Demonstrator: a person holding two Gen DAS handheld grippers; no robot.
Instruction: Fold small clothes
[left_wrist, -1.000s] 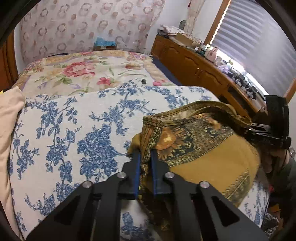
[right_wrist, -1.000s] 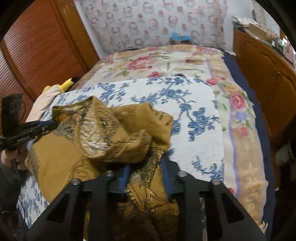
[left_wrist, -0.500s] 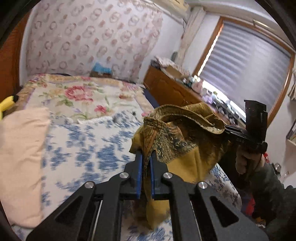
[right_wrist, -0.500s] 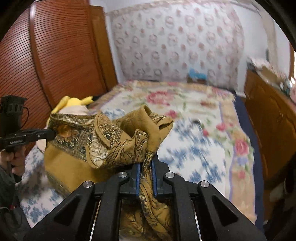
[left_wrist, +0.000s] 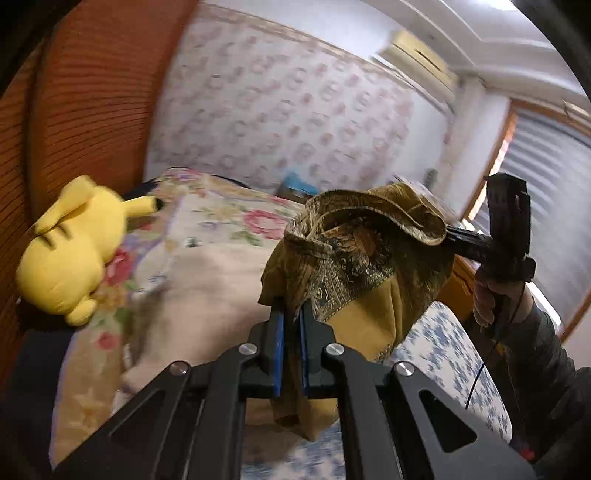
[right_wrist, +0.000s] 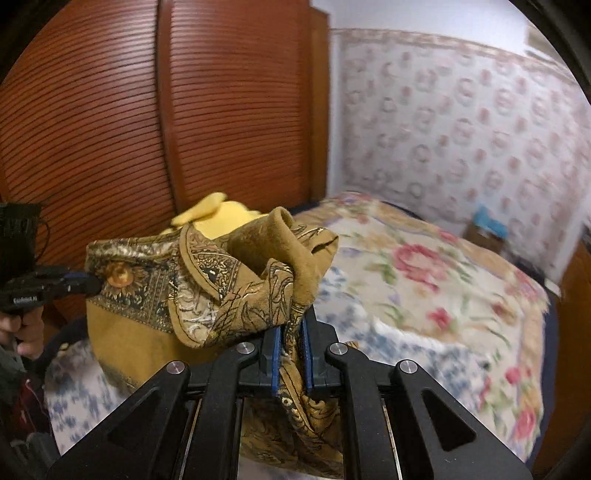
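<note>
Only one piece of writing shows: a small white label on the side of the left hand-held gripper (right_wrist: 86, 284), seen in the right wrist view at the far left edge. The letters are too small and blurred to make out with any certainty. Nothing else in either view carries text, numbers, brand marks or signs that can be read.

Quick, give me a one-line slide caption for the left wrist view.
Left gripper and right gripper pinch the mustard patterned garment aloft above the bed, yellow plush toy alongside.
</note>
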